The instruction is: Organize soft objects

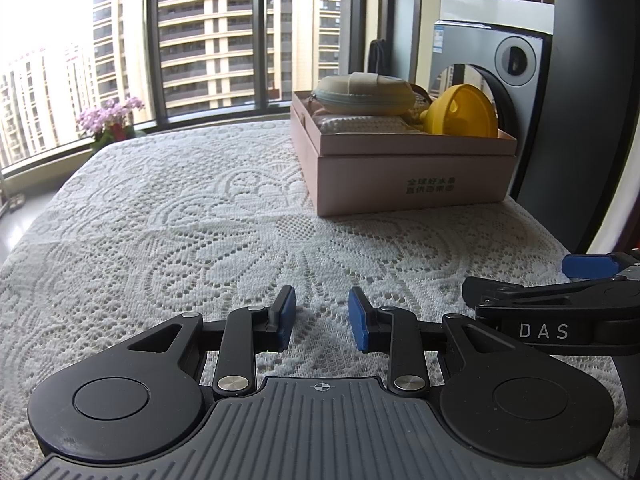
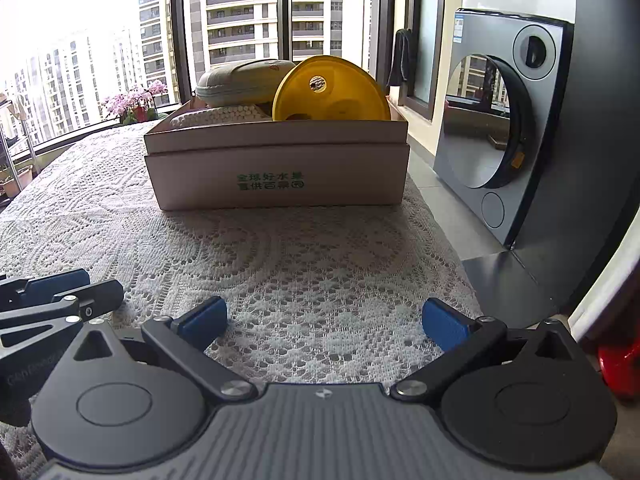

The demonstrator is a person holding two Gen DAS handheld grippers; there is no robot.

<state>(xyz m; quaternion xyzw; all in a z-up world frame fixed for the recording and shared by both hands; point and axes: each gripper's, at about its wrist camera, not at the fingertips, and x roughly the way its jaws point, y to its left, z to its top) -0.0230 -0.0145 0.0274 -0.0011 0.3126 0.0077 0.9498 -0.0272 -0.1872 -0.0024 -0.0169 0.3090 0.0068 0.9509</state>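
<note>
Two claws are seen low over a lace-covered desk (image 1: 180, 208), side by side and both empty. The left claw (image 1: 322, 318) is held with a narrow gap between its blue pads, nothing lying between them; only lace is seen beneath. The right claw (image 2: 324, 322) is spread wide, its pads well apart, and likewise nothing is gripped. In the left wrist view the right claw is glimpsed just to the right of the left one, apart from it.

Ahead of both claws, a stretch of bare lace is left between them and a pink cardboard box (image 2: 280, 176) marked with green characters. The box is placed ahead and to the right of the left claw, and straight ahead of the right claw. Inside it, a pale zipped pouch (image 1: 362, 94) is laid on top of a cream knitted item (image 1: 360, 124), and a yellow round plastic piece (image 2: 332, 90) is propped tilted at the box's right end.

Beyond the desk, to the right of the box, a grey washing machine (image 2: 500, 120) with a round door is stood on the floor. Farther ahead to the left, pink flowers (image 1: 110, 114) are set by the window.
</note>
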